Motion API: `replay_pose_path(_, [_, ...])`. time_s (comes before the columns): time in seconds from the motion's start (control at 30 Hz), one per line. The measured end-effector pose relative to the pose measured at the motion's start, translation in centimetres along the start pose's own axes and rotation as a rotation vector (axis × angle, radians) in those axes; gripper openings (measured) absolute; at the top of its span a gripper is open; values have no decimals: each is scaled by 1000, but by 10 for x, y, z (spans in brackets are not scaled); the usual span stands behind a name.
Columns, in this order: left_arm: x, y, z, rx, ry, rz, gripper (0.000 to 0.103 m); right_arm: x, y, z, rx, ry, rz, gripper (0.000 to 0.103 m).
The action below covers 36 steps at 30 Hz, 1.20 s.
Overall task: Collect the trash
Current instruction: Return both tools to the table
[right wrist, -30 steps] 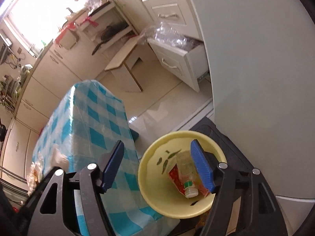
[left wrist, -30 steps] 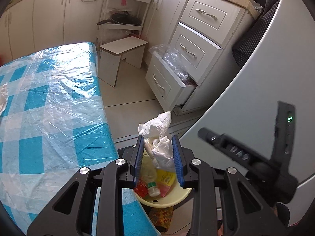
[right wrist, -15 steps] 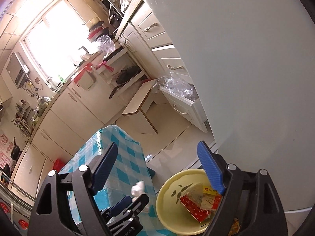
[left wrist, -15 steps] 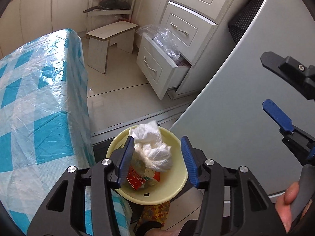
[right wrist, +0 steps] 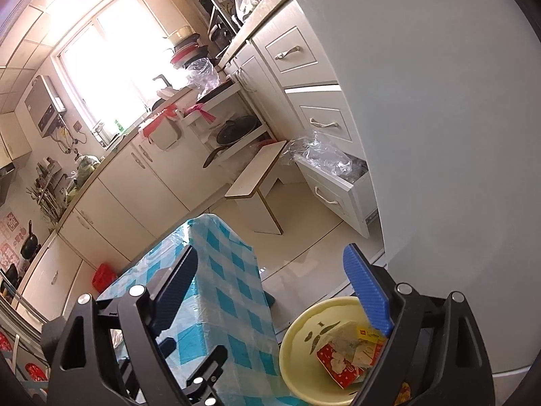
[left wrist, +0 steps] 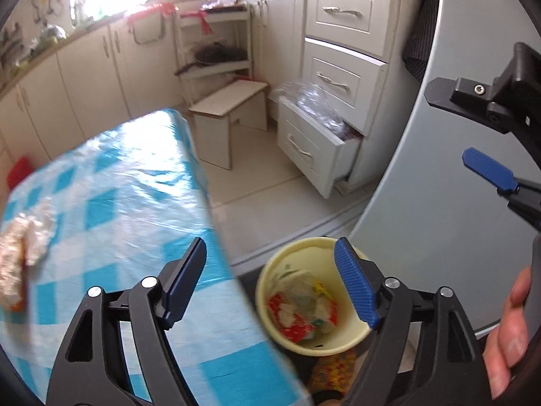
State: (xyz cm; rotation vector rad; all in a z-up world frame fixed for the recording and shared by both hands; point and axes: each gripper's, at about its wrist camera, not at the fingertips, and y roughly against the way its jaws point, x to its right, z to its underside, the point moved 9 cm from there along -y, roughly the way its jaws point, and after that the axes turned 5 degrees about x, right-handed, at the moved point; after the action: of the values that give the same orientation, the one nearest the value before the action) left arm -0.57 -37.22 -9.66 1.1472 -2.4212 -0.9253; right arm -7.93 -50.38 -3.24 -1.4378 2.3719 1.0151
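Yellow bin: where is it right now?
The yellow bin sits on the floor, lower right in both wrist views, between the checkered table and the grey fridge.

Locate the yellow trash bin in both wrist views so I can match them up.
Left wrist: the yellow bin sits bottom centre-right, partly behind the right blue pad, off the table's edge.
Right wrist: the yellow bin sits at the bottom right, below the right pad.
Shared landmark: the open drawer stuffed with clear plastic, beside the stool.

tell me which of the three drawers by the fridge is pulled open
The bottom drawer is the open one: it juts out over the floor with crumpled clear plastic sticking up from it. The top drawer and middle drawer sit shut against the cabinet.
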Motion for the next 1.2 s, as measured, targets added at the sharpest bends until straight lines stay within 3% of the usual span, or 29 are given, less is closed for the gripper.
replay_pose_path(0.33, [-105,59,-3,84,-25,-176,92,-50,-7,18,-28,137,-22,91])
replay_pose_path(0.47, [-139,77,-1,122,-1,-185,95,-74,-14,33,-51,202,-36,92])
replay_pose_path(0.67, [-183,88,24,112,14,-202,95,-110,-22,55,-81,294,-66,93])
replay_pose_path(0.9, [-238,100,37,109,164,-226,95,-140,-29,70,-92,329,-88,94])
replay_pose_path(1.0, [-249,117,31,153,189,-252,95,-158,-33,81,-107,356,-101,94])
replay_pose_path(1.2, [-268,133,33,150,265,-248,95,-195,-35,104,-129,420,-144,94])
